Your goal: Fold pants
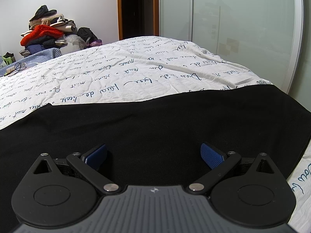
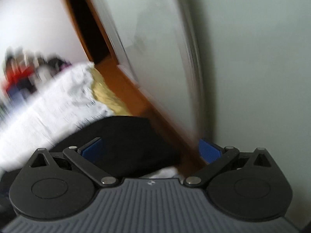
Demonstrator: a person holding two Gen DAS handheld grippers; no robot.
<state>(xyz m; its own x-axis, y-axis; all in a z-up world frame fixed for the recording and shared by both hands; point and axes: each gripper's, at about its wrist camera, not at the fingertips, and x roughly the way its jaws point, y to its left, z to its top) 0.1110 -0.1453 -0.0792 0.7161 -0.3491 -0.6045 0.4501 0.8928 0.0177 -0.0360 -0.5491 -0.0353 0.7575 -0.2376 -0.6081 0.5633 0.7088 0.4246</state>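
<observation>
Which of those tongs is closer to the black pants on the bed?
Left, as far as I can judge. The left tongs hang open right over the pants, which fill the view below them. The right tongs, also open, sit by the pants' end near the bed's edge; that view is blurred.

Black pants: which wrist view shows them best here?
The left wrist view: the black pants lie sharp and flat across the printed quilt, under the open left gripper. The right wrist view is motion-blurred and shows only their end by the open right gripper.
</observation>
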